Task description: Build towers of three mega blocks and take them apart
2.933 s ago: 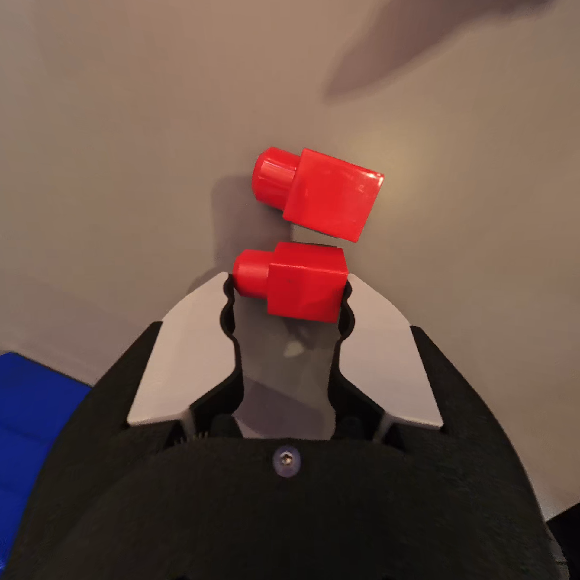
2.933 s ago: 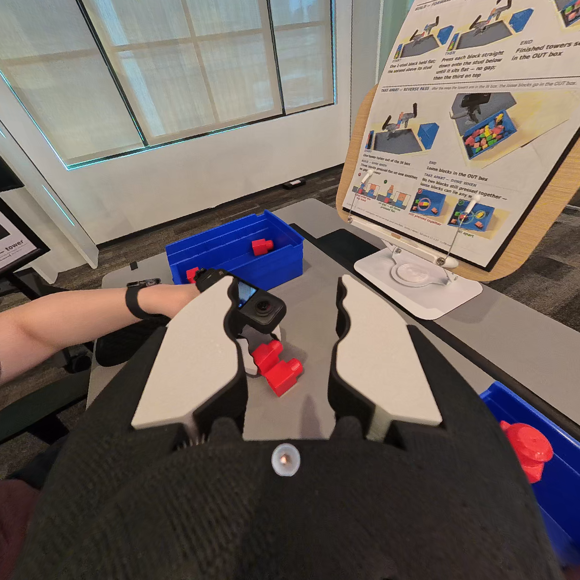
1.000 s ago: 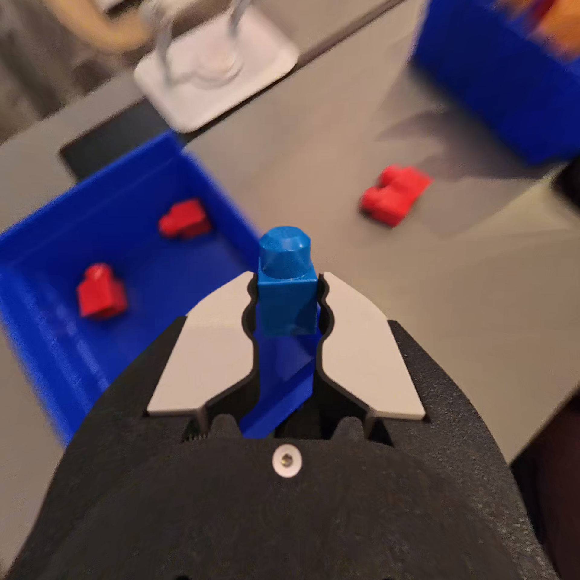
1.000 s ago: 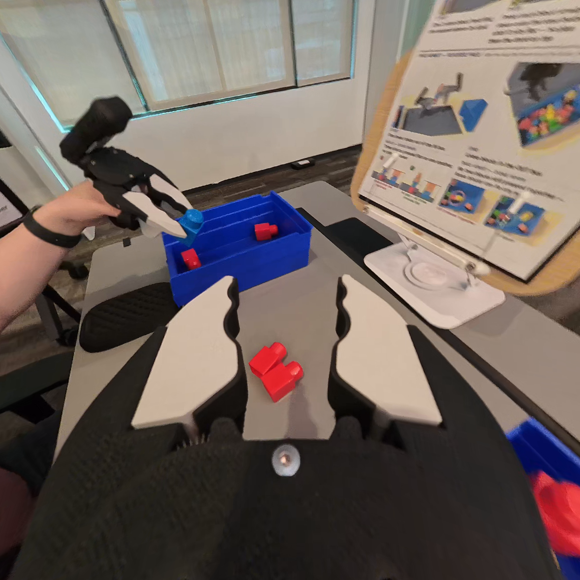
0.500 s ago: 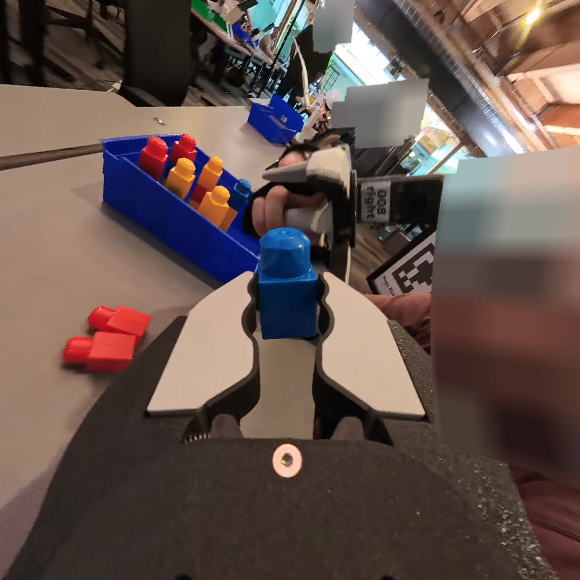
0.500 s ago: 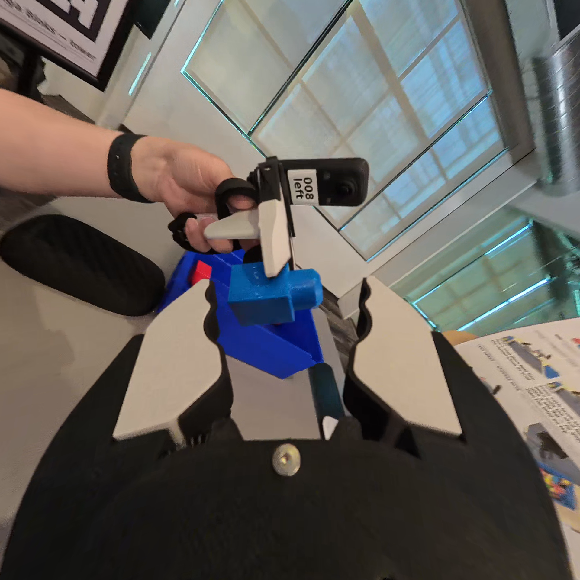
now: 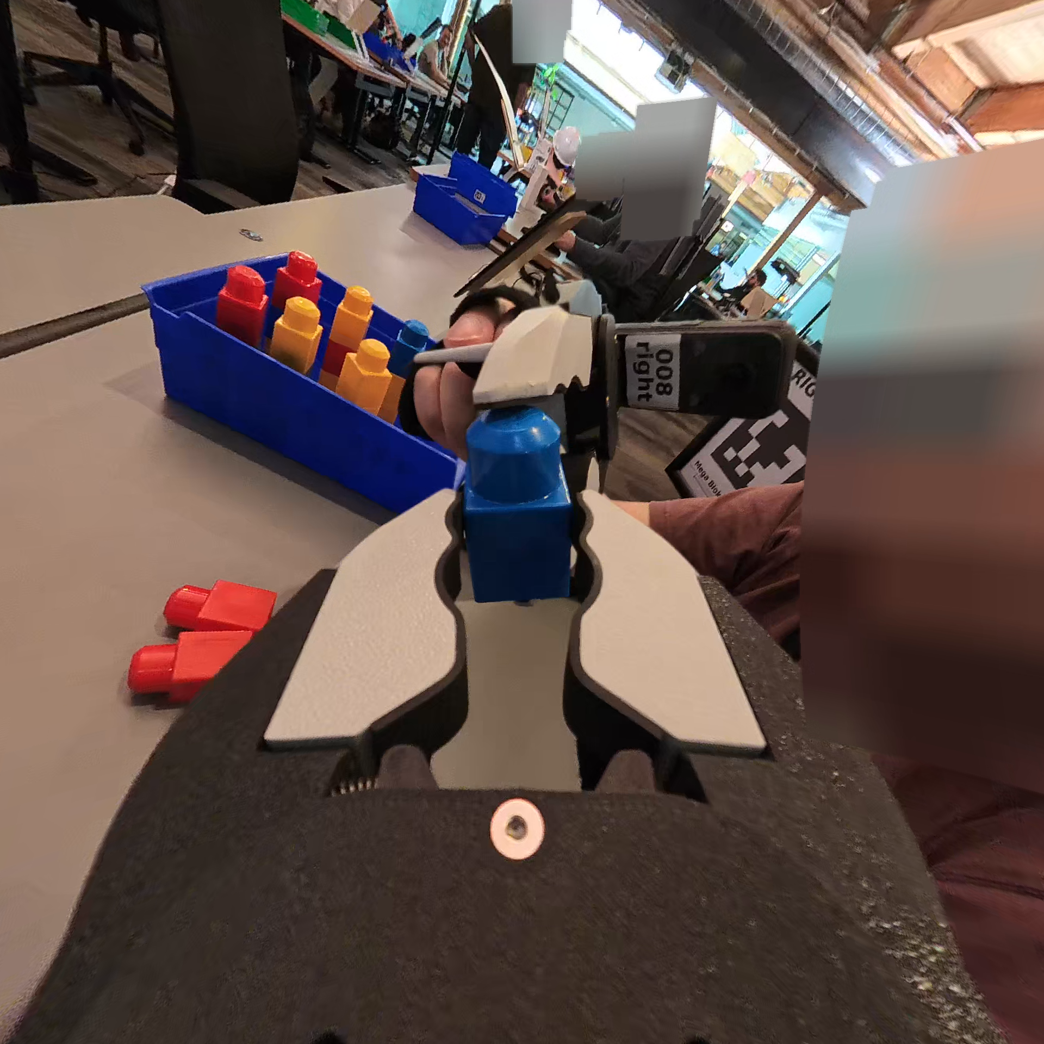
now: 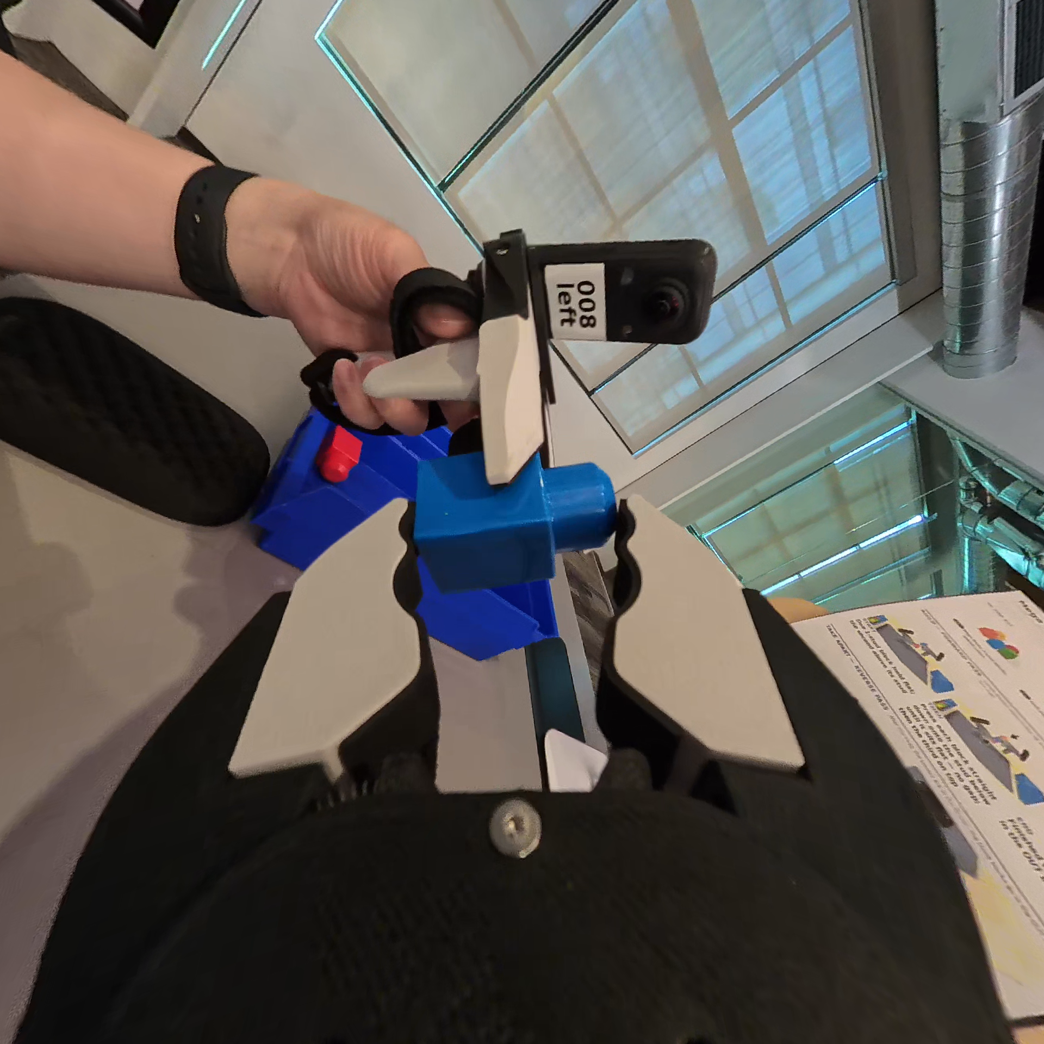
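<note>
the left gripper (image 7: pixel 517 542) now holds the blue block (image 7: pixel 515 531) up in the air, no longer over the bin (image 7: pixel 294 390). the right gripper (image 8: pixel 514 542) has closed in around the block end to end, for a handover i think.

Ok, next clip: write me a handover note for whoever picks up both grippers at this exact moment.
Left gripper: shut on the blue single-stud plastic block, held above the grey table.
Right gripper: fingers flank that block end to end, base and stud tip; firm grip not confirmed.
Two red single-stud blocks lie loose, side by side on the table. The blue plastic bin holds upright red, orange and blue stacks.
Done: blue block picked up.
Left: probably complete the handover, then stack with the red blocks.
</note>
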